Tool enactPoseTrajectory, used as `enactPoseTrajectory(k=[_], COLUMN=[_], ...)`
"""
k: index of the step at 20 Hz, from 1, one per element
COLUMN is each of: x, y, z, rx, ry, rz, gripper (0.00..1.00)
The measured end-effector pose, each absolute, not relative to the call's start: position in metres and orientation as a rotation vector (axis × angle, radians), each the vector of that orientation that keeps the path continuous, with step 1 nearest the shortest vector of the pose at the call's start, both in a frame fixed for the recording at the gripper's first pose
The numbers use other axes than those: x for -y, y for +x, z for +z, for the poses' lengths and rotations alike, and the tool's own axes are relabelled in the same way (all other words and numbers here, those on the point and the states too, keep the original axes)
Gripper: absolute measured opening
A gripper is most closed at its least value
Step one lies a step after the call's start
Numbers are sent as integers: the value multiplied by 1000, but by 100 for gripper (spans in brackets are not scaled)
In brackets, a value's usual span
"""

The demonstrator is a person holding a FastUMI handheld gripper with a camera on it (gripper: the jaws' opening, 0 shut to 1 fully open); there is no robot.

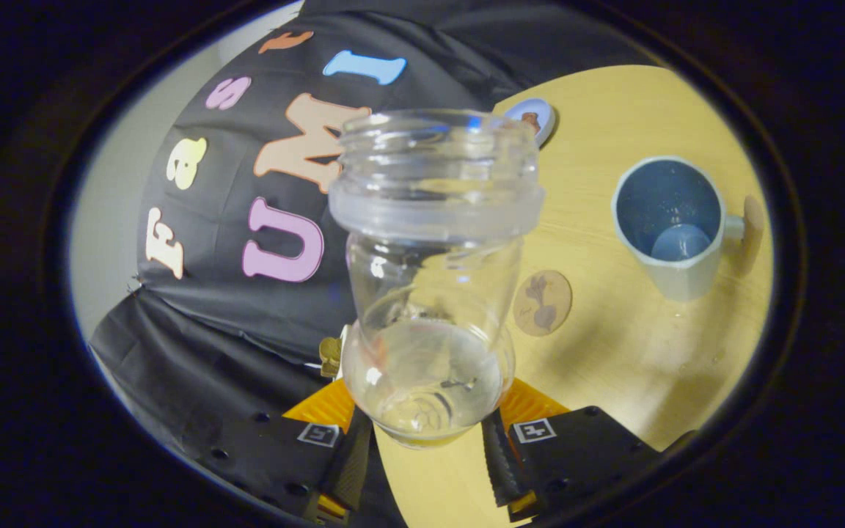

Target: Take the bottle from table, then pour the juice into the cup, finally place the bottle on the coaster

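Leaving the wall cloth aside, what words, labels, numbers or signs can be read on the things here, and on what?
No readable text.
bottle, held with the gripper shut on its base: clear, no label.
cup: no writing.
brown coaster: a drawing, no words.
blue disc beyond the bottle: a picture, too small to tell.
square markers on the gripper: patterns, no letters.

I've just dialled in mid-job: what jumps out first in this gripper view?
The clear bottle dominates: it sits clamped between the gripper fingers, open mouth pointing away, with only a trace of liquid showing at its base. Beyond it to one side on the wooden table stands a blue cup, seemingly empty. A round brown coaster lies between bottle and cup, and another round coaster lies past the bottle's mouth.
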State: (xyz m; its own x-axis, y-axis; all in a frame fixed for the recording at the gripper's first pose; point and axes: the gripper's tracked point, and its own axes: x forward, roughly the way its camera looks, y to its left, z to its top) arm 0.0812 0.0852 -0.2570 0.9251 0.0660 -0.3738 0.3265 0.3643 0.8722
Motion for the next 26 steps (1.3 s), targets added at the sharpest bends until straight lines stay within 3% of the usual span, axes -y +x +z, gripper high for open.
enactPoseTrajectory(k=[26], x=[-74], y=[97], z=[-252], rx=[-304], ry=[1559], rz=[-166], gripper=[71])
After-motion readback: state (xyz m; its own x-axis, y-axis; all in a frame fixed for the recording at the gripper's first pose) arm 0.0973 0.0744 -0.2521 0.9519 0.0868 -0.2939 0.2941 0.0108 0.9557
